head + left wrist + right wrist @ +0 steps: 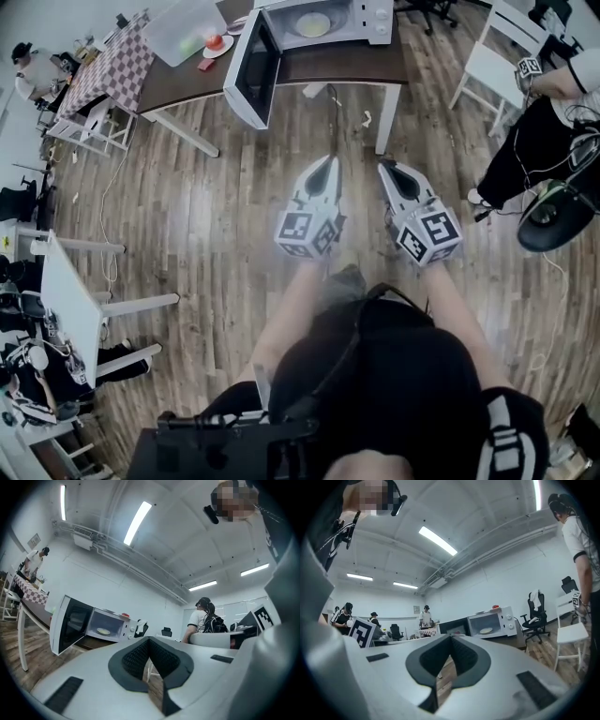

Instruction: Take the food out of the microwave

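Ahead, microwave (323, 23) door (251, 70) open past table (347, 67); left gripper (328, 161), right gripper (386, 166) fingers (322, 178) pressed together

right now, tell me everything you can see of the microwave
The microwave is a white box standing on a dark table. Its door, white-framed with a dark window, is swung wide open to the left in the head view. A pale plate lies inside the lit cavity. Two knobs sit on the right-hand panel, and a small red thing rests on top.
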Demonstrator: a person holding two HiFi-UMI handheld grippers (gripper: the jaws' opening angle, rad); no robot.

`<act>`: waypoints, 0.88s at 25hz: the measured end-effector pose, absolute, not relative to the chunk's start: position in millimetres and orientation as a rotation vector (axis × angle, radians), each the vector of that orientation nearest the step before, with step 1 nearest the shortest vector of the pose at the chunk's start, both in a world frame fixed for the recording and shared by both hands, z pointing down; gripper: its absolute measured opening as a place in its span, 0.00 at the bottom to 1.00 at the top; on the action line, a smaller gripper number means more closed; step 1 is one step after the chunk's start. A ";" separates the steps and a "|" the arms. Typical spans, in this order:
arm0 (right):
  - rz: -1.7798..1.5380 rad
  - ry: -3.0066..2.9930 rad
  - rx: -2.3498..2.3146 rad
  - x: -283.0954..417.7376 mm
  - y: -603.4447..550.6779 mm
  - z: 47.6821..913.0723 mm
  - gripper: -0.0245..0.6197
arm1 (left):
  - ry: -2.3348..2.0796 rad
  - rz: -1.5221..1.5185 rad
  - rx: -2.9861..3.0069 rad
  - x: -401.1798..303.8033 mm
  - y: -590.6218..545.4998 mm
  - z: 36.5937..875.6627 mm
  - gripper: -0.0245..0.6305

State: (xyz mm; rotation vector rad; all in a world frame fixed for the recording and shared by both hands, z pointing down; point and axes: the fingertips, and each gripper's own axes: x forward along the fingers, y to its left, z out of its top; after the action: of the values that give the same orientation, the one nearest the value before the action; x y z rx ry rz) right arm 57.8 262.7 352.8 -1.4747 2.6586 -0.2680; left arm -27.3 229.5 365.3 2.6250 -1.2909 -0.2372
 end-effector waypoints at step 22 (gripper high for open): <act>-0.347 2.615 -1.539 31.9 117.4 378.3 0.04 | -1.228 -0.214 2.622 -43.0 85.8 390.5 0.04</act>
State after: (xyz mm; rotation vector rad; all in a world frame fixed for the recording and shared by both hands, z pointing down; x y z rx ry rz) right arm 31.9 117.4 378.3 -1.5393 2.6152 -0.3467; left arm -43.0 85.8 390.5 2.6219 -1.2277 -0.2143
